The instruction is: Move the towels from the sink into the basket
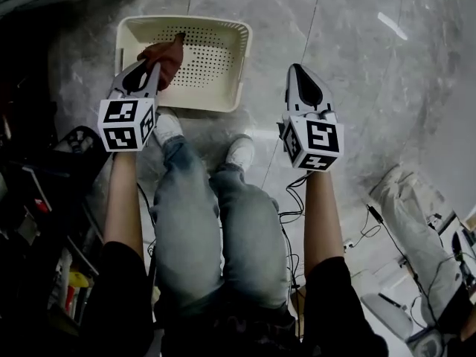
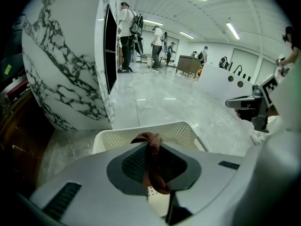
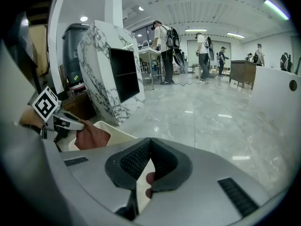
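Over the basket (image 1: pixel 223 27), my left gripper (image 1: pixel 151 70) pinches brown towel (image 1: pixel 166 53), right gripper (image 1: pixel 298 73) closed empty; next I drop it.

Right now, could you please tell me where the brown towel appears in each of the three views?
Head view: upper left, the brown towel hangs from the left gripper over the basket.
Left gripper view: lower centre, pinched between the jaws.
Right gripper view: left side, mid-height, just below the left gripper.
Shared landmark: the cream perforated basket, in all three views.
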The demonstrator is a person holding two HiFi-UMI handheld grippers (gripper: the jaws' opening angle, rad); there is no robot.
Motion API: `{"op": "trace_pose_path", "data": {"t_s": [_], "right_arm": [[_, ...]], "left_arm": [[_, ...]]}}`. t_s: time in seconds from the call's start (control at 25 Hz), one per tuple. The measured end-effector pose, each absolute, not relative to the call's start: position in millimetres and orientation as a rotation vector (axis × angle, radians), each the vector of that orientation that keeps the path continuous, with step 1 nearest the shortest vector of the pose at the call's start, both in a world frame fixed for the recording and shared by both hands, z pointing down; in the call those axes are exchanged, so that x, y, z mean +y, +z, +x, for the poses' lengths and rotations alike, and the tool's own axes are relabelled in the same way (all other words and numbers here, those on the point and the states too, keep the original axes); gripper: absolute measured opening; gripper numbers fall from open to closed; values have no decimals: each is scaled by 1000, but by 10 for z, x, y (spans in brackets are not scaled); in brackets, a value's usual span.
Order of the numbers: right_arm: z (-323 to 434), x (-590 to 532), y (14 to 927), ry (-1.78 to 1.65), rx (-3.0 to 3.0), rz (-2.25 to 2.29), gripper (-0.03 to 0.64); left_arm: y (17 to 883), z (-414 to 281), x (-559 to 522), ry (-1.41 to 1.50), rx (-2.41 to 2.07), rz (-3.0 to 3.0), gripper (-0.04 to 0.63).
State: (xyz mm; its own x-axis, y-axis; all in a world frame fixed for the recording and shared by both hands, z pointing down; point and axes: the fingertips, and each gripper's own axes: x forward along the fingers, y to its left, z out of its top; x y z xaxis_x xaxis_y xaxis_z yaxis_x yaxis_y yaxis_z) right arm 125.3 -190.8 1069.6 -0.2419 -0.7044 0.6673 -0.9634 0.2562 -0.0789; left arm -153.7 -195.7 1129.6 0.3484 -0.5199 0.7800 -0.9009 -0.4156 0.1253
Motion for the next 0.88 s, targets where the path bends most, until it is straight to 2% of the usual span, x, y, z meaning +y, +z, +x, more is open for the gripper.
{"op": "trace_pose_path", "data": {"t_s": [0.2, 0.28, 0.36, 0.48, 0.72, 0.88], "right_arm": [[1251, -1897, 11039, 663, -2020, 1508, 15], [1255, -1889, 11094, 663, -2016, 1508, 15], [1256, -1877, 11096, 667, -2014, 1508, 15], [1252, -1879, 10961, 671, -2018, 1516, 15], [1263, -1873, 10298, 676, -2033, 1536, 15], [1333, -1864, 9728, 677, -2041, 1548, 15]], "left_arm": [[11745, -1551, -1945, 921, -1222, 2061, 75], [11828, -1534, -1932, 919, -1205, 2060, 118], [11859, -1506, -1901, 918, -1174, 2060, 195], [11752, -1497, -1887, 931, -1154, 2062, 242], [11073, -1443, -1872, 928, -1147, 2075, 243], [10454, -1364, -1876, 899, -1168, 2079, 188]]}}
